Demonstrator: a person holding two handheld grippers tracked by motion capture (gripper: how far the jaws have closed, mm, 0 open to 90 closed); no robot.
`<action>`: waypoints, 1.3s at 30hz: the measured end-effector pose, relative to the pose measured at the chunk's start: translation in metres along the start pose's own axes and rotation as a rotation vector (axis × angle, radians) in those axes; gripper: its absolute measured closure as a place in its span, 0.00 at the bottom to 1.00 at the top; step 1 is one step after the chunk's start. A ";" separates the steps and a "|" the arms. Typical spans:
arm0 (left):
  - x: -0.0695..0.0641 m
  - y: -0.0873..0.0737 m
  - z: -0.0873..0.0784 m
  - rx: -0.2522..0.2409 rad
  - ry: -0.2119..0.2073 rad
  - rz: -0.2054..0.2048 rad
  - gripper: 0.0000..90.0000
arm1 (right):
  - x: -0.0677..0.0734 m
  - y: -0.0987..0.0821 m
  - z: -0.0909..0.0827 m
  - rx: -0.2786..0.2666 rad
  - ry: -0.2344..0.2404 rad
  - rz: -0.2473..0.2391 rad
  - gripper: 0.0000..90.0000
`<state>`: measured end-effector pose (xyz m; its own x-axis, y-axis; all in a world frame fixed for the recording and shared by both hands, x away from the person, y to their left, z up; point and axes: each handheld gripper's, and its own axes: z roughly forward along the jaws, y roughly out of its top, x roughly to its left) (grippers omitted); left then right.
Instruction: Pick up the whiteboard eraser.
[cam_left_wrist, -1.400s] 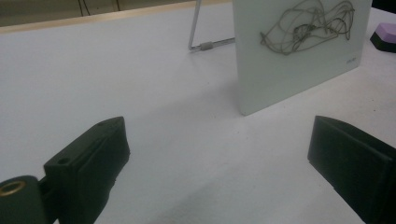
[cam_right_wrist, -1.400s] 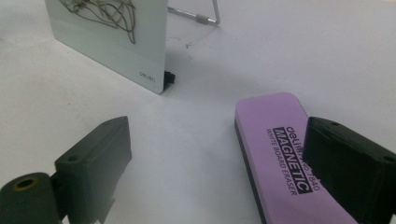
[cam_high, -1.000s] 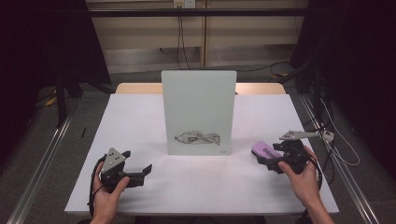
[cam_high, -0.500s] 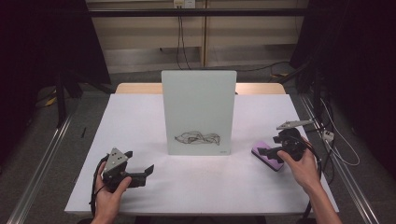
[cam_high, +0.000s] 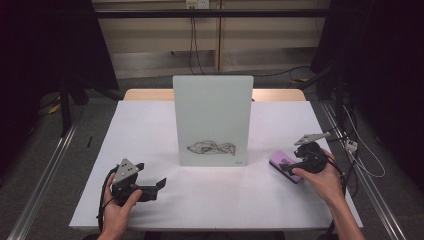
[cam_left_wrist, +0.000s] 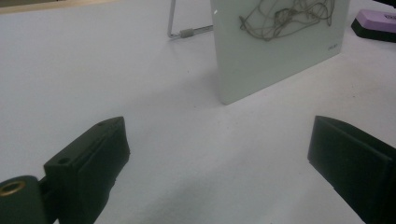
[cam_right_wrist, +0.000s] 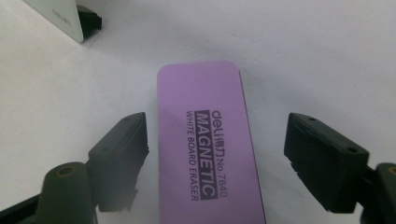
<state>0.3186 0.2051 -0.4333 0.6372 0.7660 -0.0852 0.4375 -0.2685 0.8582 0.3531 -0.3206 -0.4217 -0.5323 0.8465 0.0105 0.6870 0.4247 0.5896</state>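
Right gripper view: right gripper (cam_right_wrist: 217, 154) straddles purple whiteboard eraser (cam_right_wrist: 205, 140), fingers (cam_right_wrist: 122, 154) closing in, gaps remain either side, no contact. Eraser flat on white bench (cam_high: 150, 130), just right of upright whiteboard (cam_high: 212, 120). Left gripper (cam_high: 150, 186) near board's front left, fingers spread wide, empty.

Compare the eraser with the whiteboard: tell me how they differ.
The purple eraser lies flat on the white table; the whiteboard stands upright on it. The eraser carries neat printed lettering, the whiteboard a dark scribble. The eraser is far smaller than the whiteboard. Both are rectangular with rounded corners.
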 end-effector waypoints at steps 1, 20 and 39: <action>0.000 0.000 0.000 0.000 0.001 0.001 0.06 | 0.001 0.000 0.002 0.007 0.005 -0.010 0.27; -0.002 0.001 0.001 -0.002 -0.003 0.014 0.06 | 0.007 0.002 0.014 0.099 -0.013 -0.066 0.44; 0.001 0.000 0.000 0.004 0.000 0.007 0.06 | 0.006 0.000 0.002 0.030 -0.037 -0.033 0.46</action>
<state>0.3187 0.2057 -0.4333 0.6404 0.7639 -0.0795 0.4359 -0.2763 0.8565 0.3504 -0.3151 -0.4231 -0.5368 0.8428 -0.0391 0.6838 0.4618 0.5650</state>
